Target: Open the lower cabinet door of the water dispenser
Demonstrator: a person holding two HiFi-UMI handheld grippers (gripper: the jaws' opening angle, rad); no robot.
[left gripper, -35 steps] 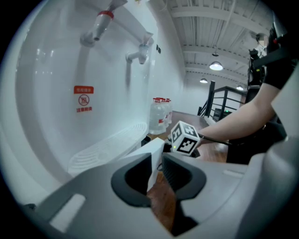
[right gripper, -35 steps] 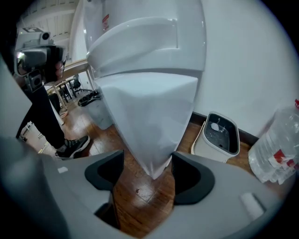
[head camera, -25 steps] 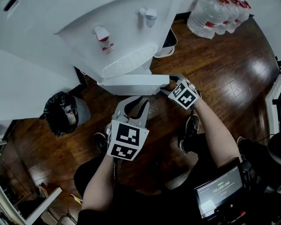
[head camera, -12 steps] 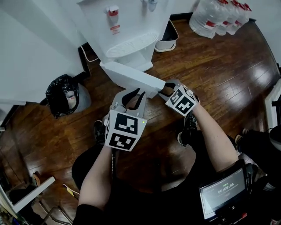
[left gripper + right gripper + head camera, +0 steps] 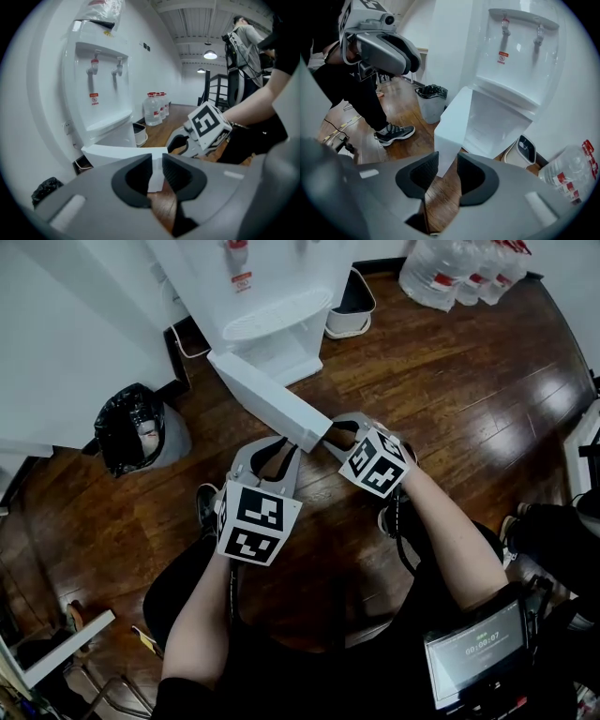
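Dark glossy plank floor (image 5: 450,399); white wall (image 5: 66,343) at 10 o'clock. Water dispenser (image 5: 262,296) at 12 o'clock; its lower cabinet door (image 5: 267,399) stands swung out, free edge toward 5 o'clock. Right gripper (image 5: 330,434) clamps that free edge; its jaws have just been closing, door corner between the pads. Left gripper (image 5: 272,454) sits just beside the door end, jaws a narrow slit apart, gripping nothing. Black-bagged bin (image 5: 131,432) at 9 o'clock; water jugs (image 5: 450,277) at 1 o'clock.
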